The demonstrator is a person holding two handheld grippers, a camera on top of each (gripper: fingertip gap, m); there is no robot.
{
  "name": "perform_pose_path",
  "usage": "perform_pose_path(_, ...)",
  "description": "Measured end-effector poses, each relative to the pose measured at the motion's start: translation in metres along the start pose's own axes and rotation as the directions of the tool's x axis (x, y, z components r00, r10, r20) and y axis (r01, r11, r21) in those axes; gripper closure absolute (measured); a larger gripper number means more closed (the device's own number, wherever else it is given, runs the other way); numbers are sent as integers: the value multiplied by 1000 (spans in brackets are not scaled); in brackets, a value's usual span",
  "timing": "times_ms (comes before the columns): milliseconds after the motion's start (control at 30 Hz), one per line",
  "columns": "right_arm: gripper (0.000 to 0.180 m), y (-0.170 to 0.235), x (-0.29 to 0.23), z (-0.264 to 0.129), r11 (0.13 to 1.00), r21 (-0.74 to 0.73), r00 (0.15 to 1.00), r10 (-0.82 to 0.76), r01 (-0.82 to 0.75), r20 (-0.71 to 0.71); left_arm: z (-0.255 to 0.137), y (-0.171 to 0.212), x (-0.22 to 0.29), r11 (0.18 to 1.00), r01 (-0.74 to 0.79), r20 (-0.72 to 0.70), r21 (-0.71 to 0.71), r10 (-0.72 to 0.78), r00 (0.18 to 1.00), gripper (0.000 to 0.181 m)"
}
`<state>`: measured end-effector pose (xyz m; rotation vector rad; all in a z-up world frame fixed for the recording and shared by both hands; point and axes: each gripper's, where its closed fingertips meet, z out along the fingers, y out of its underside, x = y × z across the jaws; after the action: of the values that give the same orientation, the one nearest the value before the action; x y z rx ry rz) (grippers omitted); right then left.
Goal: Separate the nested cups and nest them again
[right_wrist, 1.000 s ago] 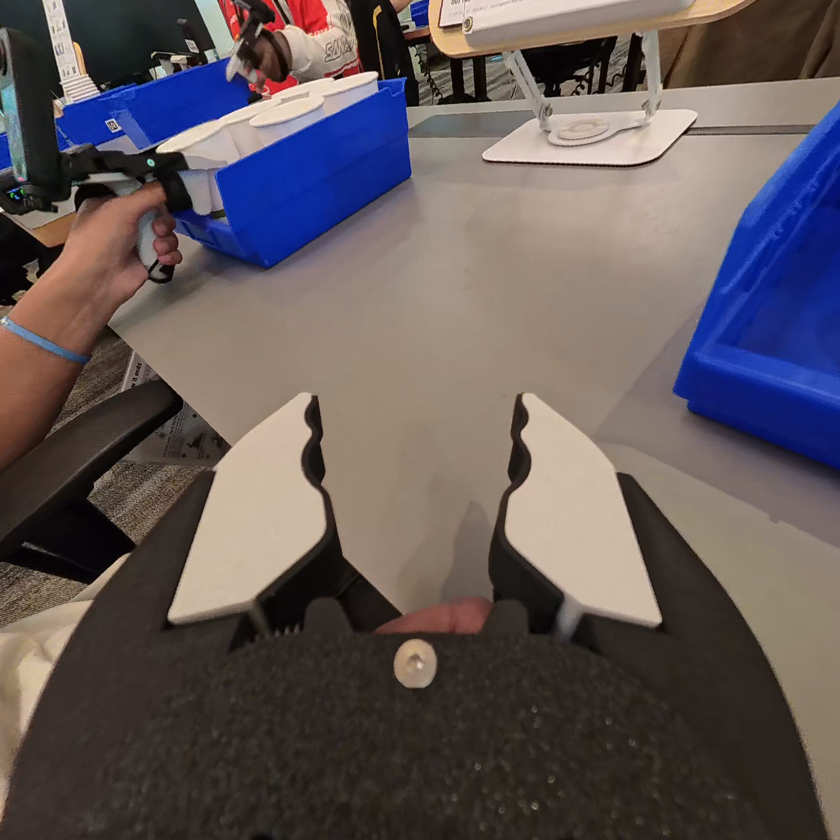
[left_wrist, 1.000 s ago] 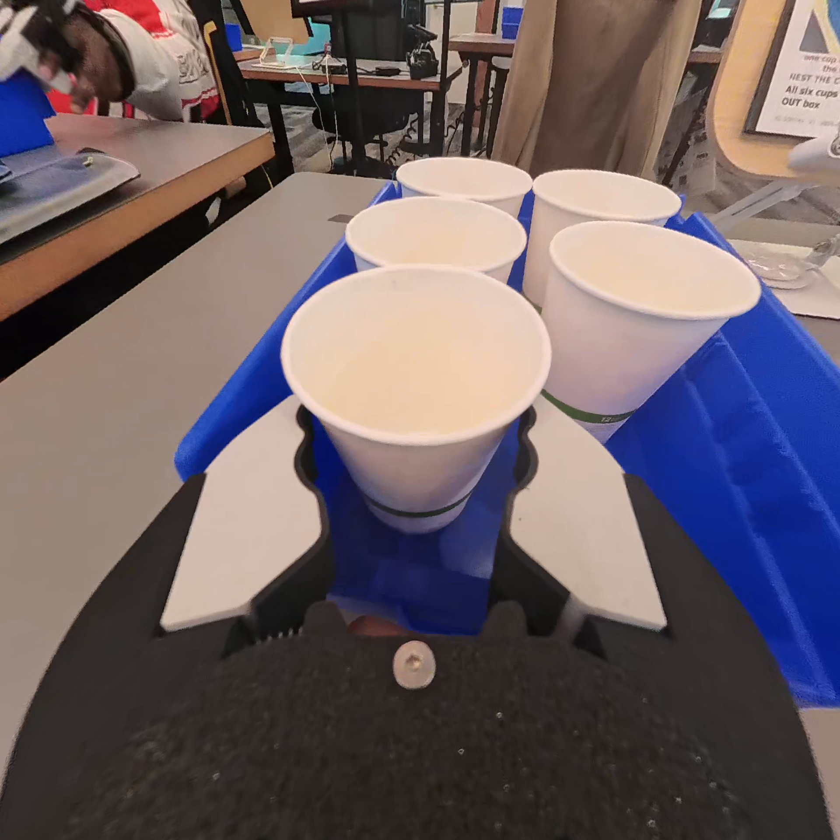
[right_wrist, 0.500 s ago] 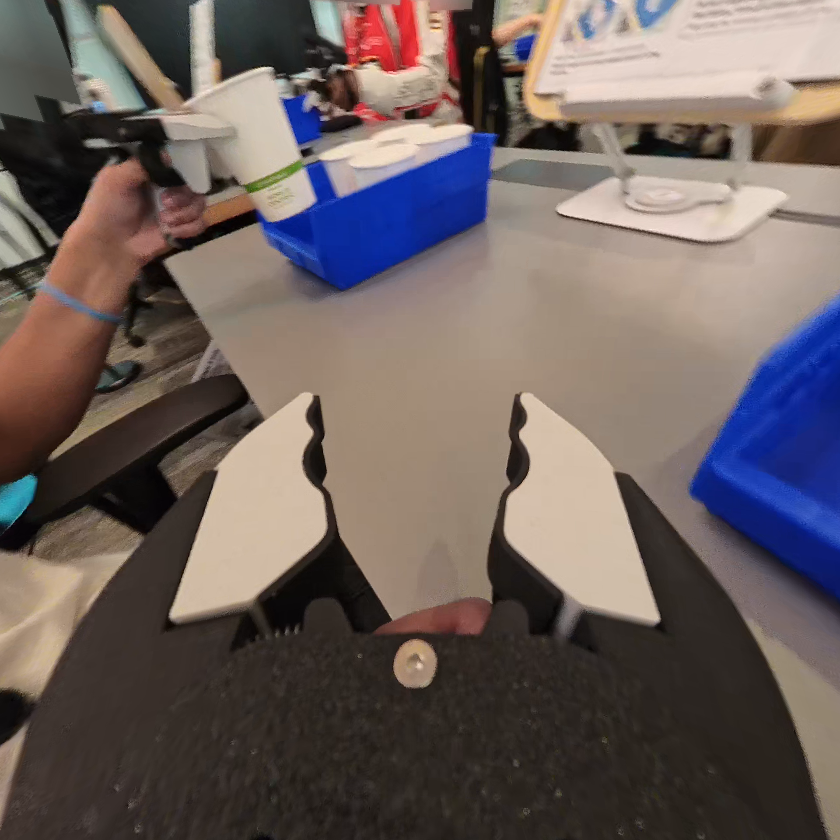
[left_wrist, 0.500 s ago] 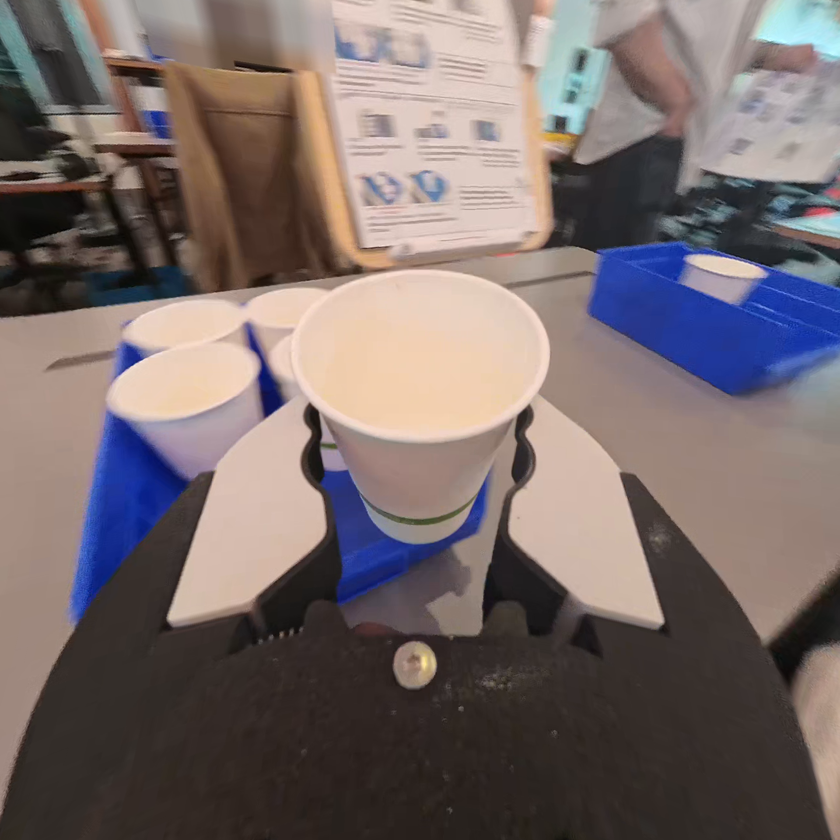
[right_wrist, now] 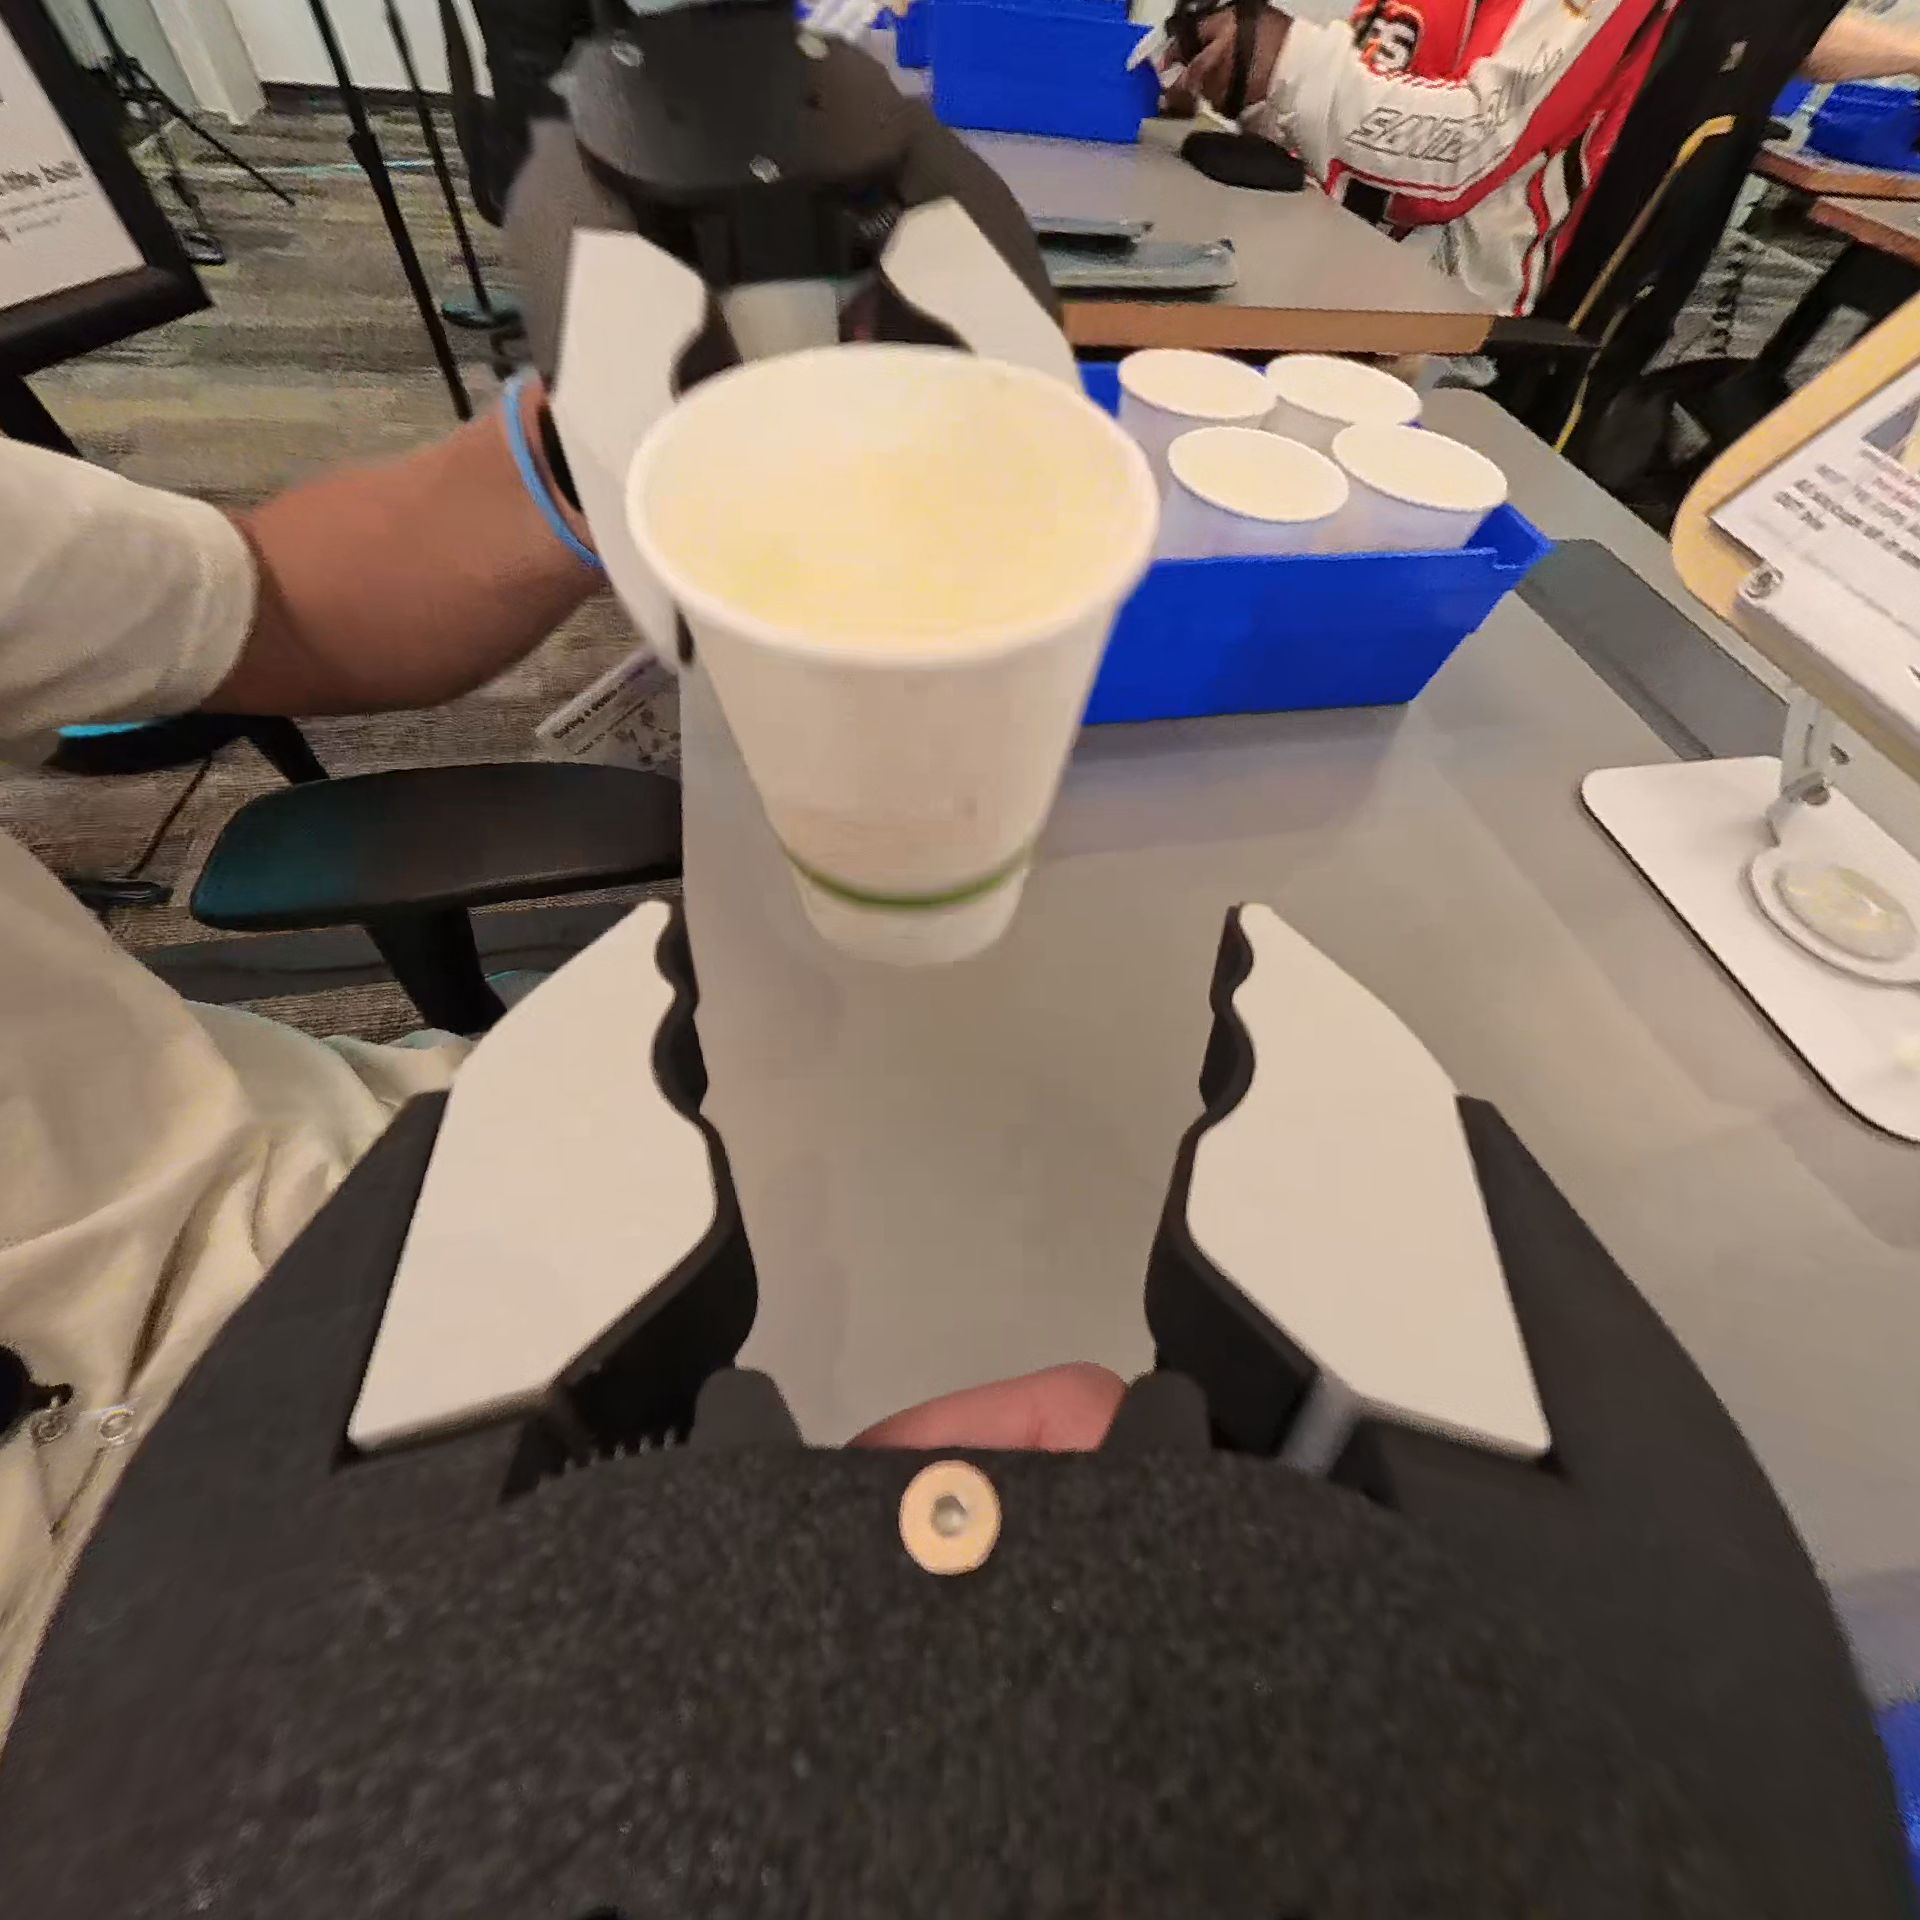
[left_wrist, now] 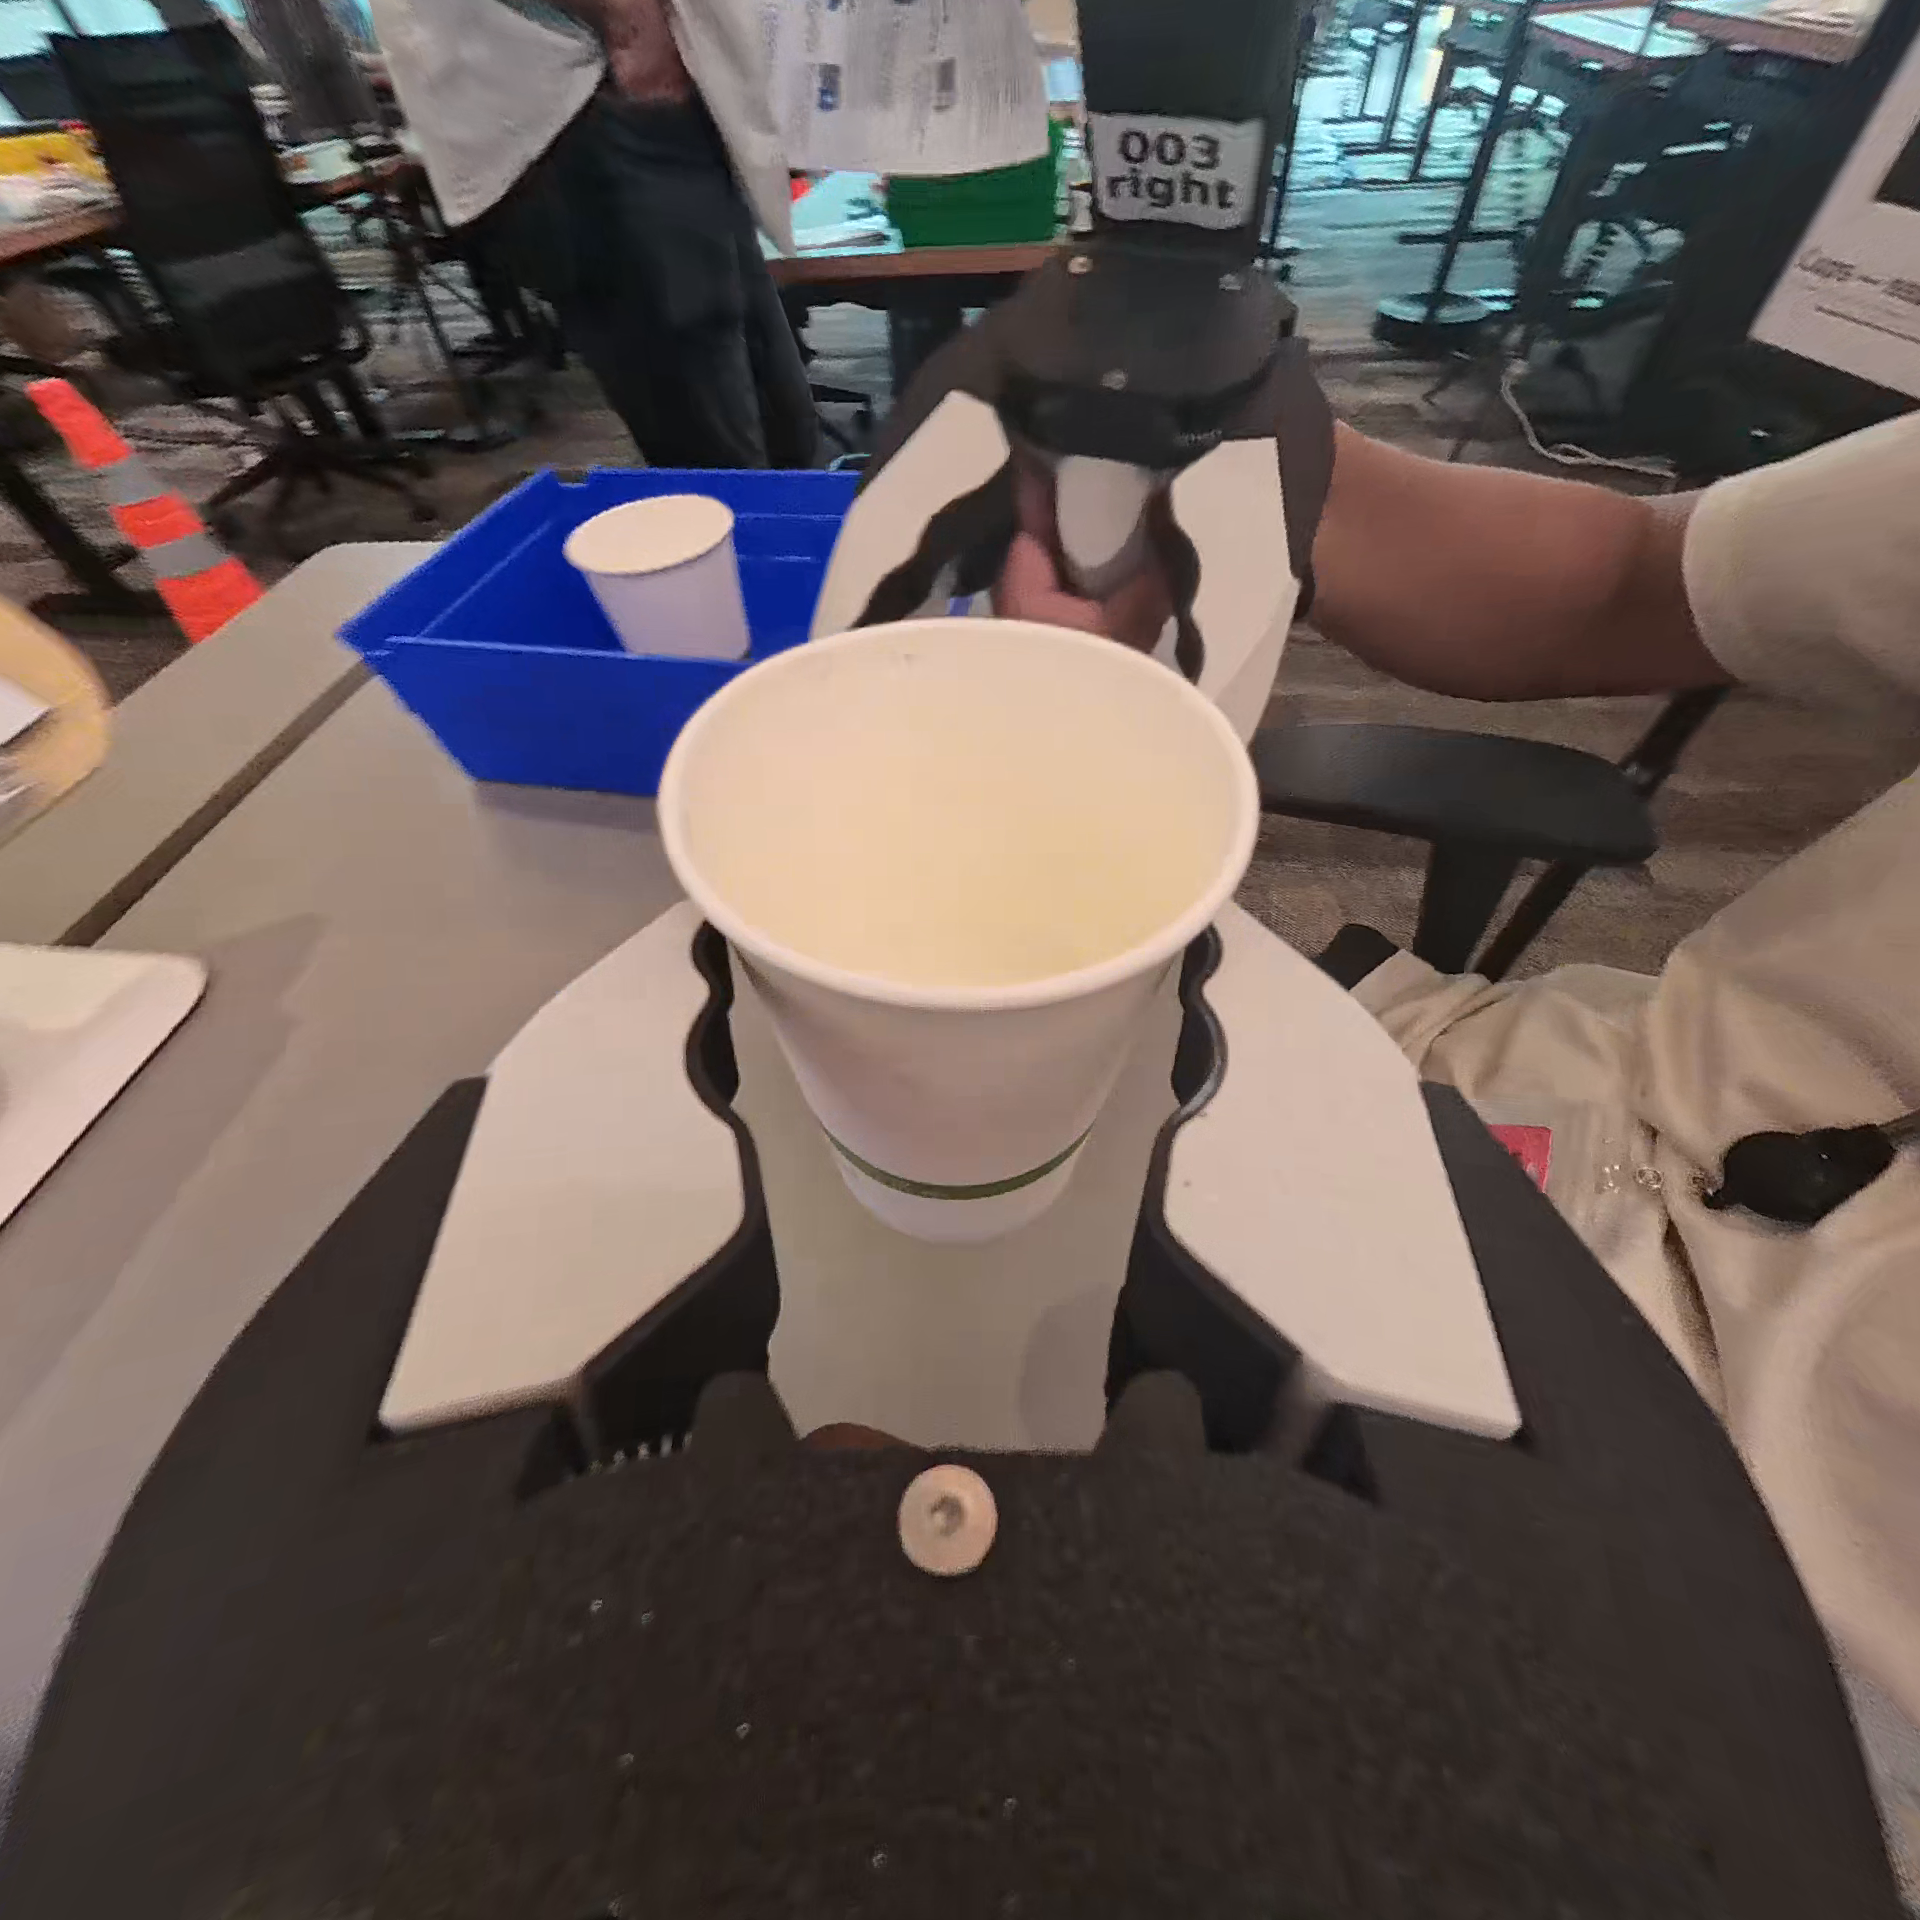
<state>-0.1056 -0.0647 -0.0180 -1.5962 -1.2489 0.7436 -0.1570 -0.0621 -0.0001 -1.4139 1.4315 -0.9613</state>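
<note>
My left gripper (left_wrist: pixel 951 945) is shut on a white paper cup (left_wrist: pixel 956 1039) with a green band and holds it upright in the air over the grey table. The right gripper's white fingers (left_wrist: pixel 904 520) face it from just beyond the cup's rim. In the right wrist view my right gripper (right_wrist: pixel 951 920) is open and empty. The same cup (right_wrist: pixel 894 727) hangs just ahead of and above its fingertips, with the left gripper's finger (right_wrist: pixel 613 416) behind it. A blue bin (right_wrist: pixel 1299 644) holds several separate cups (right_wrist: pixel 1257 488). Another blue bin (left_wrist: pixel 582 707) holds one cup (left_wrist: pixel 665 582).
A stand with a white base plate (right_wrist: pixel 1714 883) sits at the table's right. A black chair armrest (right_wrist: pixel 436 831) is off the table's near edge. An orange cone (left_wrist: pixel 156 520) and a standing person (left_wrist: pixel 623 208) are beyond the table. A seated person (right_wrist: pixel 1455 114) is at another desk.
My left gripper has lifted the cup out of the bin of cups and swung it right to face the right gripper. My right gripper has turned left toward it and stayed open.
</note>
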Motion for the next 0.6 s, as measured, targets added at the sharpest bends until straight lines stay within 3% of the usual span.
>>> perform_pose_path(367,87,9,0,-2,1000,-10,999,1,-1,32,64,8,14,995,-20,-166,-102,3,986,98)
perform_pose_path(600,90,12,3,-7,1000,6,1000,-6,6,-1,68,8,14,997,1,-124,-83,-12,992,99)
